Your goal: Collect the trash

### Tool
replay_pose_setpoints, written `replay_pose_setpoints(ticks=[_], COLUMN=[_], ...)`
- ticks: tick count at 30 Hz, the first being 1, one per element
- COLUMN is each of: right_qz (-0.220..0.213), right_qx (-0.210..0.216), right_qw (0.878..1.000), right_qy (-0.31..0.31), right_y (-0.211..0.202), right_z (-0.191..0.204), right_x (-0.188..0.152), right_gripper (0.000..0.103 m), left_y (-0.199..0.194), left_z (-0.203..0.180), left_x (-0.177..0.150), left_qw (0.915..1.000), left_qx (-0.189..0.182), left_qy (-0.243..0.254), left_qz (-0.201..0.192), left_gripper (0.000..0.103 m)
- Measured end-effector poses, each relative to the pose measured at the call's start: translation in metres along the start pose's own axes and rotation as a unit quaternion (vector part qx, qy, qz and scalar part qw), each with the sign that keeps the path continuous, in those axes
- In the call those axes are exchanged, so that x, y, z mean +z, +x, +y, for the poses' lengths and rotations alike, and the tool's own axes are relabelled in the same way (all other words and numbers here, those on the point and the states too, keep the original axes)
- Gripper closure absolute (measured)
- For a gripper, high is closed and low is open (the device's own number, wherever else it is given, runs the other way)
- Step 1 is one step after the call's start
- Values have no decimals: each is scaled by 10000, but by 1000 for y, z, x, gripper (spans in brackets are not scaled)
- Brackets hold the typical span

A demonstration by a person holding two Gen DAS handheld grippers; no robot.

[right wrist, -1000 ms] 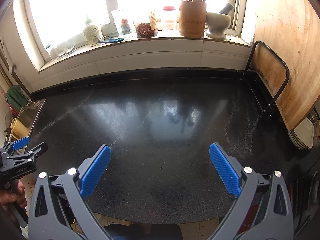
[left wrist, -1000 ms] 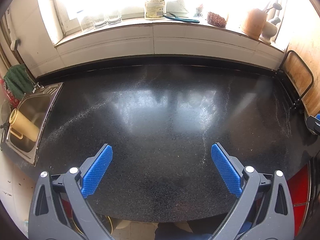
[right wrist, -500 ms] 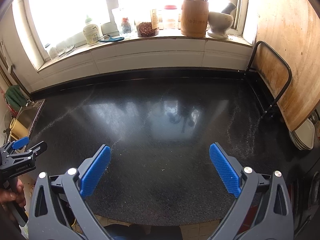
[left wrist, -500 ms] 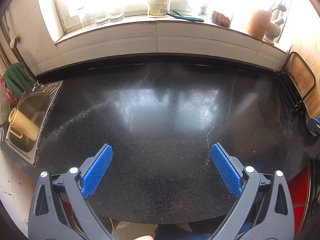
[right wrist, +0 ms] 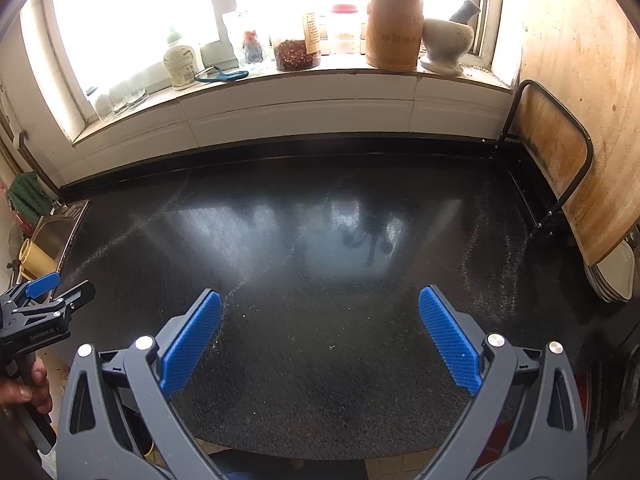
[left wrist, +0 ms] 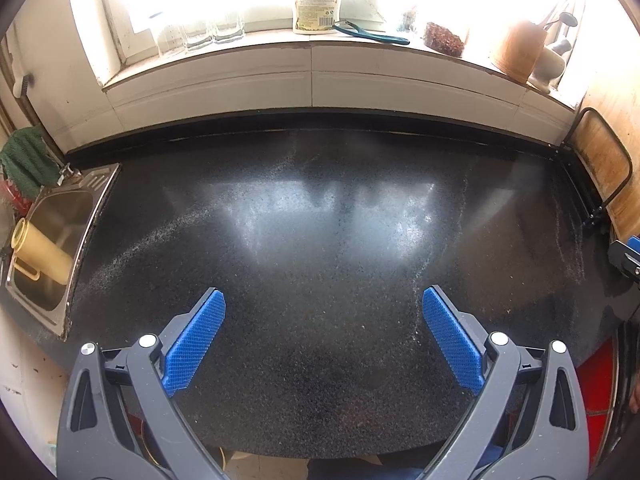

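Note:
No trash shows in either view. My left gripper (left wrist: 322, 312) is open and empty above the near part of the black speckled countertop (left wrist: 320, 220). My right gripper (right wrist: 320, 314) is open and empty above the same countertop (right wrist: 320, 240). The left gripper also shows at the left edge of the right wrist view (right wrist: 44, 300), held in a hand. Part of the right gripper shows at the right edge of the left wrist view (left wrist: 630, 256). Only tiny pale specks lie on the countertop near the right gripper (right wrist: 331, 347).
A steel sink (left wrist: 56, 232) with a yellow jug (left wrist: 40, 256) lies at the left. The windowsill holds glasses (left wrist: 200, 36), a bottle (left wrist: 316, 8), a jar (right wrist: 296, 52), a wooden utensil holder (right wrist: 394, 32) and a mortar (right wrist: 446, 48). A wooden board (right wrist: 568, 160) in a black rack and plates (right wrist: 616, 276) stand at the right.
Both grippers have shifted slightly, the view drifting a little. Both stay open and empty.

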State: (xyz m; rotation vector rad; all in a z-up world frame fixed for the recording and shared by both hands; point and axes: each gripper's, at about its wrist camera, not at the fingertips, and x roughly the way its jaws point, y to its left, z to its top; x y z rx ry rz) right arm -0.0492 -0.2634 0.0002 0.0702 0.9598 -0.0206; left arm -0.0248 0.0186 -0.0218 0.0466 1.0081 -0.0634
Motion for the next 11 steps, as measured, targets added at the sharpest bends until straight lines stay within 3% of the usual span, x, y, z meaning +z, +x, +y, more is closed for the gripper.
replay_pose_setpoints(ticks=[6, 11], right_qz=[98, 32], right_qx=[19, 30], right_qw=[9999, 9999], right_qy=[13, -147], right_y=[17, 45], right_z=[-8, -20], right_x=[2, -3], right_gripper=[7, 7], left_y=[11, 49], left_z=[-5, -2], left_x=[4, -5], left_qw=[9998, 9996], left_qx=[110, 124], left_qy=[144, 258], left_qz=[0, 5], left_gripper=[7, 7])
